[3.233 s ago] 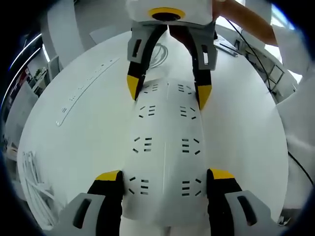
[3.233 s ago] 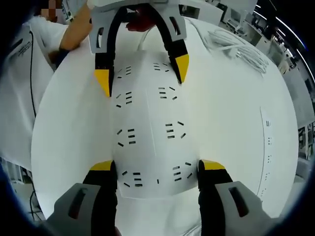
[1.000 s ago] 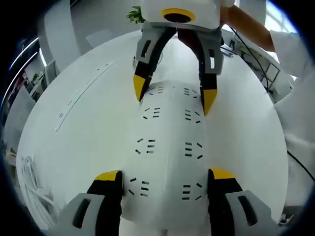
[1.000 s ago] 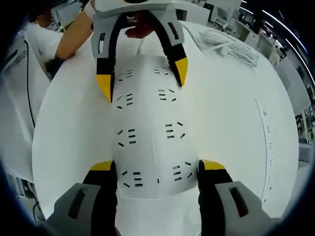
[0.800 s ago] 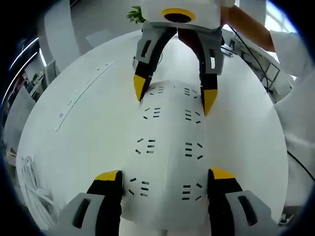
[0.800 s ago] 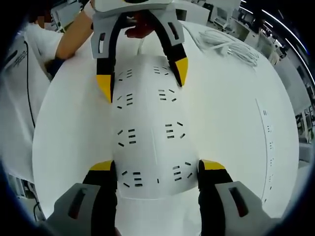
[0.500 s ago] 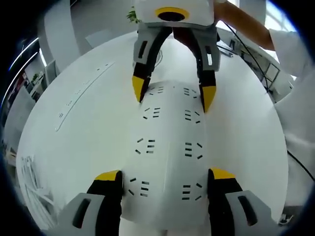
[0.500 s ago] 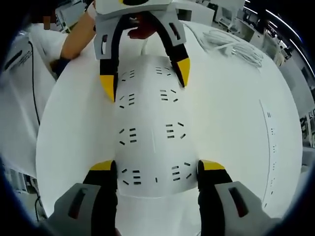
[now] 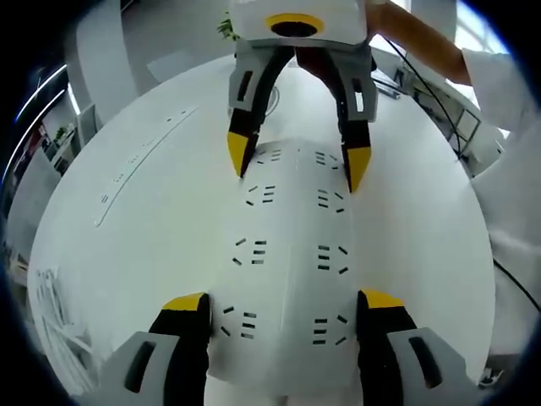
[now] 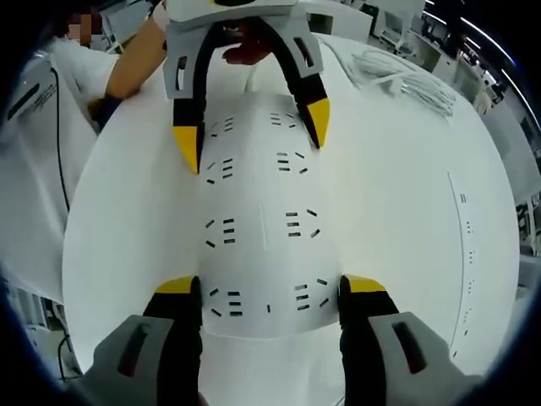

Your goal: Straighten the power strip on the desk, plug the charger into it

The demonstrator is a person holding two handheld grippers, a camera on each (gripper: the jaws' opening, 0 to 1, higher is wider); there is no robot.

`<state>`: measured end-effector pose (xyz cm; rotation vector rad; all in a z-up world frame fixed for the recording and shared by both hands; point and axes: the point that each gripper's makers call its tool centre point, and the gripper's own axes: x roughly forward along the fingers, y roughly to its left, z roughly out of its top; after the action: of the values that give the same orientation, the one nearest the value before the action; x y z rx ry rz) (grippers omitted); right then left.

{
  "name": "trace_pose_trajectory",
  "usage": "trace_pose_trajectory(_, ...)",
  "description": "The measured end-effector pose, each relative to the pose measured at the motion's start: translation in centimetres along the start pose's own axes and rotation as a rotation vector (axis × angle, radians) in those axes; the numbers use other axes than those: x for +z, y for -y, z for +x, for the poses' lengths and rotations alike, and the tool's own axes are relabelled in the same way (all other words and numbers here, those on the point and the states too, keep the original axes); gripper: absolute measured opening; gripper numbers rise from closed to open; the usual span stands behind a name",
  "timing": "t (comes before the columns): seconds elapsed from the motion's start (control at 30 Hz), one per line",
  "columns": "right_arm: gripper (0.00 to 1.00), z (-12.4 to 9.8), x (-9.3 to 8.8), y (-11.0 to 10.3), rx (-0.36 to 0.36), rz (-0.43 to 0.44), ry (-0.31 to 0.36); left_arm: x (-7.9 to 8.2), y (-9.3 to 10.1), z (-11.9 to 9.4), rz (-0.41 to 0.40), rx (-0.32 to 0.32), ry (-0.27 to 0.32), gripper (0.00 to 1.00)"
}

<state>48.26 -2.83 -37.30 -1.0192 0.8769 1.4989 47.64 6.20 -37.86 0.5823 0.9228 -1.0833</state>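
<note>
Both claws, left claw (image 9: 286, 306) and right claw (image 10: 270, 292), clamp opposite ends of the wide white plastic power strip (image 9: 289, 254) to square it on the white table (image 9: 135, 220).

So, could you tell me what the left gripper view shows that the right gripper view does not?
Left gripper view: a green leafy plant beyond the desk. Right gripper view: what look like further desks behind. Both: the wide white multi-socket power strip, with the left hand-held gripper and right hand-held gripper each gripping one end, plus loose white cables and a slim white socket rail.
</note>
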Motion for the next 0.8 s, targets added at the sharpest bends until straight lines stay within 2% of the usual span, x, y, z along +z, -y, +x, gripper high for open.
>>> trace_pose_trajectory(0.4,0.65,-0.1,0.1,-0.8,-0.012,0.026,0.01,0.0,0.2,0.0,0.011,-0.006,0.001,0.72)
trace_pose_trajectory(0.8,0.65,-0.4,-0.7,1.1,-0.013,0.04,0.02,0.1,0.3,0.0,0.016,-0.008,-0.001,0.72)
